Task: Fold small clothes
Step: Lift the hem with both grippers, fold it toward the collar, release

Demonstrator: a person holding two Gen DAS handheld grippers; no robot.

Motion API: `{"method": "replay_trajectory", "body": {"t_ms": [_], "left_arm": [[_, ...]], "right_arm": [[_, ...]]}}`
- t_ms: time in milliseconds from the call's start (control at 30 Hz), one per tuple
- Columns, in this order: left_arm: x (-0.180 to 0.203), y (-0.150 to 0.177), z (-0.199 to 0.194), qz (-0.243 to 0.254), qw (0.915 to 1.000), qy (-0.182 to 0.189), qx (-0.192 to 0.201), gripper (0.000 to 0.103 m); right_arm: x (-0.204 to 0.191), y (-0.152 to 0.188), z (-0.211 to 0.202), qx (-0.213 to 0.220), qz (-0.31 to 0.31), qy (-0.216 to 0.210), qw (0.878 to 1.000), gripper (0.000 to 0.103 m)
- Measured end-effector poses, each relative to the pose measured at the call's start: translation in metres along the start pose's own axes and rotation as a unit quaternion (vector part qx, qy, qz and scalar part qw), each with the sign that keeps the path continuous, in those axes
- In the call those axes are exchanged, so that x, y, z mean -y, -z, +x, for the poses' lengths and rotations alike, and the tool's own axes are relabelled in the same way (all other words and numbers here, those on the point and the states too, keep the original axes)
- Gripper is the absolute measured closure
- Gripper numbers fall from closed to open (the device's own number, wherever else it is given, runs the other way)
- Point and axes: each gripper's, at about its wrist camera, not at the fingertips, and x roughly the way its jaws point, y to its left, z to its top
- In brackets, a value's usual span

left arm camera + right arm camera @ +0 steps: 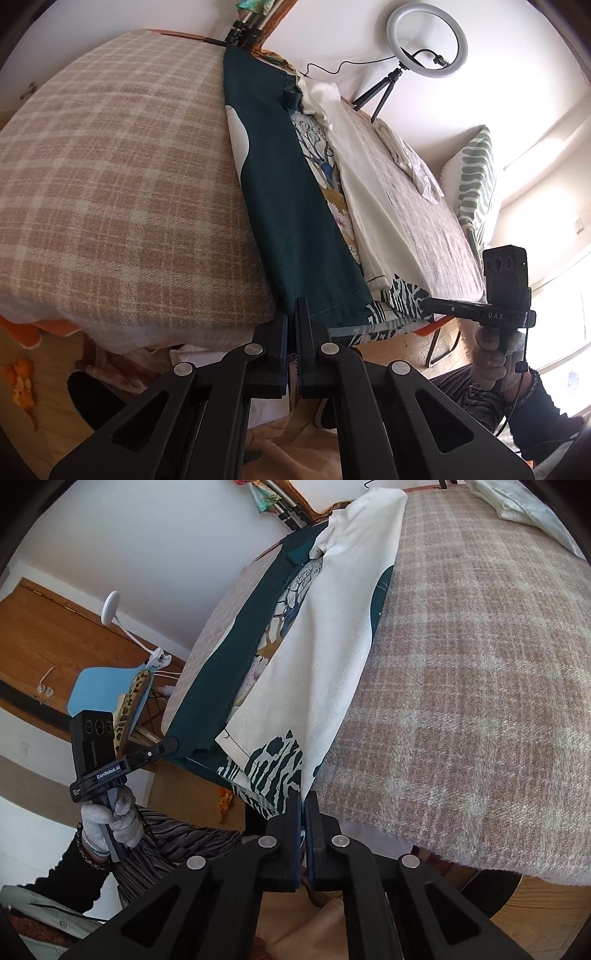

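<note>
**Both near corners pinched, garment running straight away**

Lies lengthwise on the checked blanket (110,177), long axis running directly away from both grippers toward the far wall: the garment (295,229), half dark green, half cream, with a printed panel of branches and flowers between and a zebra-like pattern at the near hem. Near hem sits right at the bed's front edge, just ahead of both tools.

Left gripper (294,325) pressed together on the green corner of the hem, cloth between the pads. Right gripper (303,812) likewise clamped on the cream corner beside the zebra print. Each hand equally near its own corner, the two well apart across the garment's width.

Judging by this, next comes lifting the hem and carrying it along the long axis toward the far end.

Cloth thin, smooth, limp, likely to sag between the two grips. Blanket coarse, woolly, pink-and-white plaid, likely to drag slightly on the fabric.
</note>
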Motion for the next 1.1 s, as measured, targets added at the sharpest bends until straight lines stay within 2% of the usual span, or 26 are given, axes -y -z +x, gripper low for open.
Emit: {"method": "replay_trajectory", "body": {"t_ms": [100, 167, 233, 300, 367, 433, 500, 633, 833, 1100], "left_arm": [[-0.004, 0.003, 0.012, -0.003, 0.9999, -0.006, -0.014, 0.102], [-0.006, 0.004, 0.014, -0.004, 0.9998, -0.005, -0.018, 0.102], [-0.007, 0.004, 0.013, -0.004, 0.9998, -0.002, -0.018, 0.102], [-0.007, 0.003, 0.012, -0.002, 0.9998, 0.000, -0.018, 0.102], [-0.006, 0.002, 0.012, -0.002, 0.9999, 0.002, -0.017, 0.102], [-0.005, 0.002, 0.011, -0.003, 0.9998, 0.008, -0.016, 0.102], [-0.003, 0.001, 0.009, -0.003, 0.9998, 0.013, -0.014, 0.102], [0.001, -0.005, 0.003, -0.009, 0.9996, 0.028, -0.003, 0.102], [0.003, -0.028, -0.003, -0.020, 0.9987, 0.044, 0.019, 0.102], [0.004, -0.079, 0.003, -0.025, 0.9978, 0.041, 0.046, 0.102]], "right_arm": [[0.009, 0.000, 0.009, -0.013, 0.014, -0.006, 1.000, 0.103], [0.007, 0.000, 0.007, -0.013, 0.007, -0.009, 1.000, 0.098], [0.008, -0.001, 0.005, -0.014, 0.008, -0.018, 1.000, 0.082], [0.009, 0.000, 0.005, -0.016, 0.018, -0.043, 0.999, 0.072], [0.006, 0.001, 0.007, -0.019, 0.005, -0.035, 0.999, 0.077], [0.002, 0.002, 0.012, -0.028, -0.005, -0.033, 0.999, 0.095], [0.002, 0.003, 0.015, -0.034, -0.001, -0.037, 0.999, 0.101], [0.008, -0.002, 0.011, -0.019, 0.020, -0.069, 0.997, 0.103], [0.011, -0.018, -0.010, 0.030, 0.038, -0.101, 0.994, 0.103], [0.008, -0.068, -0.028, 0.079, 0.030, -0.076, 0.993, 0.103]]}}
